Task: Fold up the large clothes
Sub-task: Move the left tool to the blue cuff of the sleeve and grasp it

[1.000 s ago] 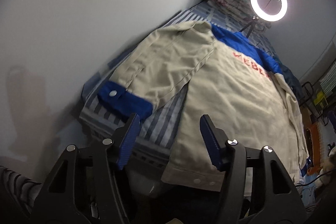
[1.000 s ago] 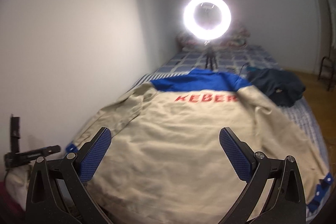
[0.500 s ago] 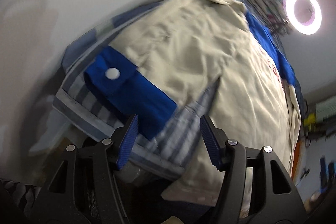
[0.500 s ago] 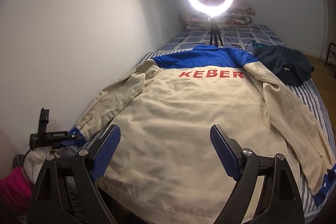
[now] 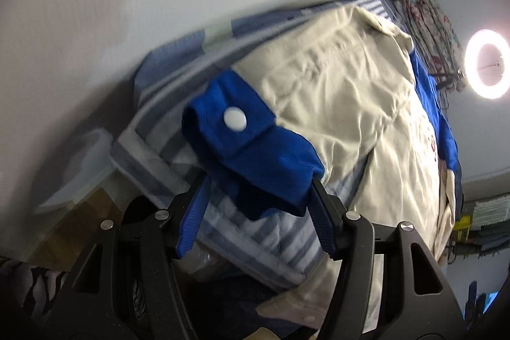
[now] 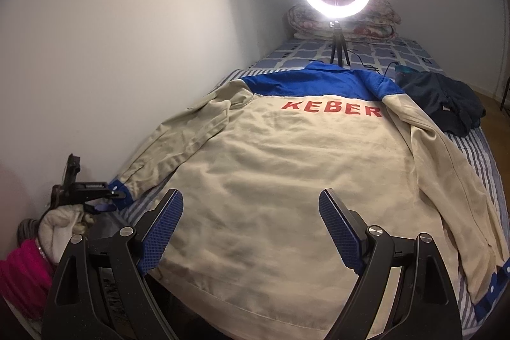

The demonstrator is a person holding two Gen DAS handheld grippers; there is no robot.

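Beige jacket [image 6: 287, 180] is lying back-up and spread flat over the striped bed [image 6: 481, 161], its hem hanging at the bed's near edge. Left gripper [image 5: 258, 180] is sitting wide around the blue cuff [image 5: 242, 148] at the wall-side corner, fingers not pinching it. Right gripper [image 6: 251, 199] is hovering wide above the hem, bare stripes beyond the far sleeve.
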